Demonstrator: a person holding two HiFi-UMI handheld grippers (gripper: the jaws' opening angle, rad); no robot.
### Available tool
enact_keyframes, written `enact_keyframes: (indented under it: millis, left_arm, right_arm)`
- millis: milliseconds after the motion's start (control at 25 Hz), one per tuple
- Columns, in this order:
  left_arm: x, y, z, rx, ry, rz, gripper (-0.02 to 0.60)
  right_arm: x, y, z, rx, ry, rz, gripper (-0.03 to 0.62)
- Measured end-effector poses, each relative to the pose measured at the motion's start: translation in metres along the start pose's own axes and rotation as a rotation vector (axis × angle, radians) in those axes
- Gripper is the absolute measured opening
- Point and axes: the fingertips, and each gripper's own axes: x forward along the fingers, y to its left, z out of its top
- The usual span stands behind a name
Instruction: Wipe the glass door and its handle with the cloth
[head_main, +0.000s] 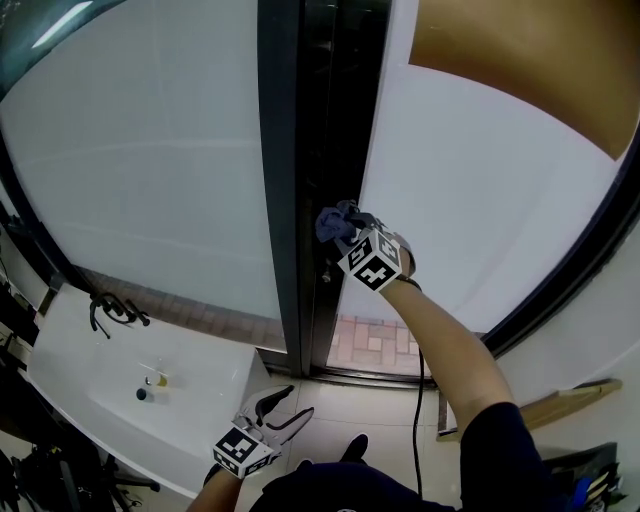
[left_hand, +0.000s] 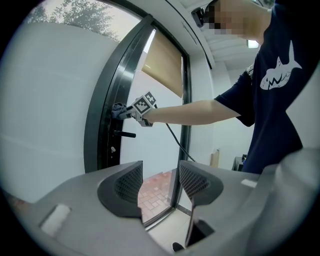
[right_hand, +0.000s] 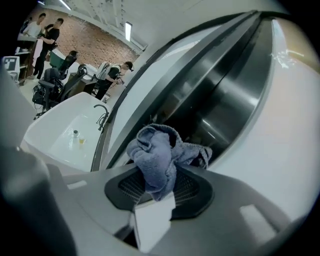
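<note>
A crumpled blue-grey cloth (head_main: 332, 222) is pinched in my right gripper (head_main: 345, 232), which is shut on it and presses it against the dark vertical frame (head_main: 330, 120) of the glass door (head_main: 480, 180). In the right gripper view the cloth (right_hand: 159, 152) bulges out over the jaws against the dark metal frame (right_hand: 225, 95). From the left gripper view, the cloth (left_hand: 118, 108) sits just above the short black door handle (left_hand: 125, 134). My left gripper (head_main: 293, 404) hangs low near the floor, open and holding nothing; its jaws (left_hand: 160, 184) stand apart.
A white sink counter (head_main: 90, 400) with a black faucet (head_main: 112, 311) and small bottles (head_main: 151, 386) stands at the lower left. A cable (head_main: 418, 400) hangs from the right arm. A wooden board (head_main: 560, 405) leans at the right. Several people stand far off (right_hand: 50, 35).
</note>
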Motion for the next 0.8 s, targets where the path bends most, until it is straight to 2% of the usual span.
enact_keyframes:
  millis: [120,240,320,520,680,800]
  left_arm:
    - [-0.002,0.003,0.000,0.014,-0.006,0.009,0.209]
    - [-0.004,0.007,0.001,0.014,-0.015,0.019,0.209]
    - [-0.002,0.009,0.000,0.006,-0.012,0.021,0.209]
    - [0.006,0.005,0.002,0.007,-0.013,0.008,0.209]
    - [0.007,0.005,0.002,0.005,0.000,0.010,0.209]
    - [0.008,0.005,0.000,0.002,0.001,0.006,0.209]
  right_arm:
    - [0.007,0.017,-0.017,0.048,0.038,0.061,0.130]
    - [0.010,0.023,-0.021,0.230,0.027,0.125,0.130]
    - [0.012,0.022,-0.023,0.309,0.029,0.160,0.130]
    - [0.015,0.044,-0.043,0.344,0.114,0.244,0.130]
    - [0.015,0.046,-0.046,0.406,0.116,0.277,0.129]
    - [0.012,0.047,-0.051,0.374,0.154,0.315,0.129]
